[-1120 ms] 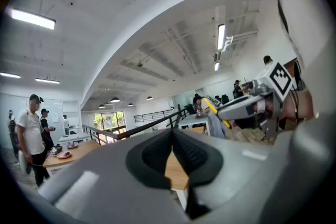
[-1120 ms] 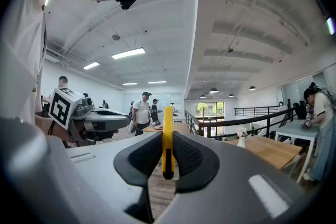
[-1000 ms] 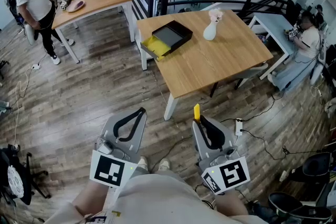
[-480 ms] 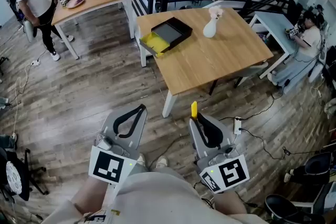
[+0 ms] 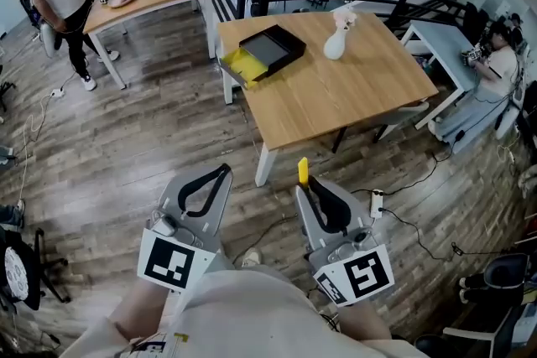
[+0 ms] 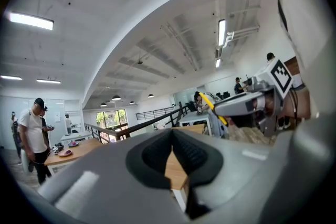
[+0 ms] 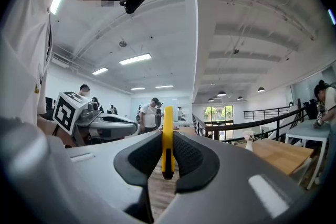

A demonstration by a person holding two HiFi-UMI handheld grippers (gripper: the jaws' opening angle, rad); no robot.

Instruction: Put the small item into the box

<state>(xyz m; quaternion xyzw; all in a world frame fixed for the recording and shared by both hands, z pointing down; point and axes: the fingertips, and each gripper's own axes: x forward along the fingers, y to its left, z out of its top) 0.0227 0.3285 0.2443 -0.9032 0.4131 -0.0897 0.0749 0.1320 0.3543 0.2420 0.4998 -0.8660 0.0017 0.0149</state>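
Right gripper (image 5: 310,187) clamped on thin yellow item (image 5: 303,170), which stands upright past tips; squeeze firmly. Left gripper (image 5: 220,174) closed, empty. Black box (image 5: 270,53) lies open on desk (image 5: 352,96), well ahead. Approach from above, clear of white vase (image 5: 335,46).

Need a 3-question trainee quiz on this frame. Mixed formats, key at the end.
1. True or false: the right gripper is shut on the yellow item.
2. Which of these stands on the near table along with the black box? A) white vase B) laptop C) red mug
3. Fill in: the fingers of the left gripper are shut on ____.

Key: 1 true; 2 A; 3 nothing.
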